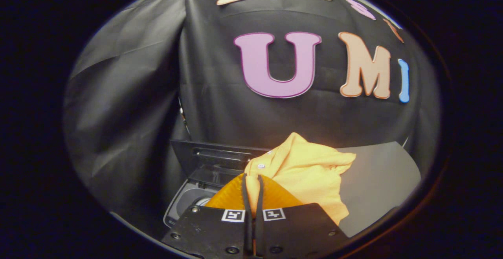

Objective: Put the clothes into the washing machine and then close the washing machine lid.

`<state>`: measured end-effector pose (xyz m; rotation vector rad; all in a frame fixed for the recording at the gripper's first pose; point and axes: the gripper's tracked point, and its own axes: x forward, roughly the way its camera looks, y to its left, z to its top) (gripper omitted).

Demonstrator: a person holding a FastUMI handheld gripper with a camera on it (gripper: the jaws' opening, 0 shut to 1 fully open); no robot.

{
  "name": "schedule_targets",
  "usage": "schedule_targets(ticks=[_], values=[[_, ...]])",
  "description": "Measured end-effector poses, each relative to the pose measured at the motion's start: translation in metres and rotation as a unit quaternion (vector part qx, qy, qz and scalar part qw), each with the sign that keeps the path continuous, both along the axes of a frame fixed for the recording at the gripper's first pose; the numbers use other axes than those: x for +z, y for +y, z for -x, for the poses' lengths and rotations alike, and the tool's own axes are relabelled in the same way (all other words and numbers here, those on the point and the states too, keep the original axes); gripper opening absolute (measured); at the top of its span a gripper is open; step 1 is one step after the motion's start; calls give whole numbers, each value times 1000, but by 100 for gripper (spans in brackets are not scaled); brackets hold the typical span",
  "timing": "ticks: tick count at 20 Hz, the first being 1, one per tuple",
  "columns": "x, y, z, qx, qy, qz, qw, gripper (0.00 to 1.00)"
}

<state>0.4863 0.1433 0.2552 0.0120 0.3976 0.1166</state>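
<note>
Hand-held gripper point(252, 180) clamped on yellow shirt point(310, 172), lifted above open washing machine point(204, 176)

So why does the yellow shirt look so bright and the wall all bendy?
Gripper view: a light falls on the yellow shirt pinched in the shut tool, so it glows; the washing machine below sits in shadow; the fisheye lens curves the wall.

Plain yellow-orange garment point(306, 168) with a white button, dark grey washing machine point(208, 164)
</note>
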Motion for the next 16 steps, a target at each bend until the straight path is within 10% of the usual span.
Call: schedule_targets(ticks=[16], values=[[-104,76,-65,38,67,7,997,11]])
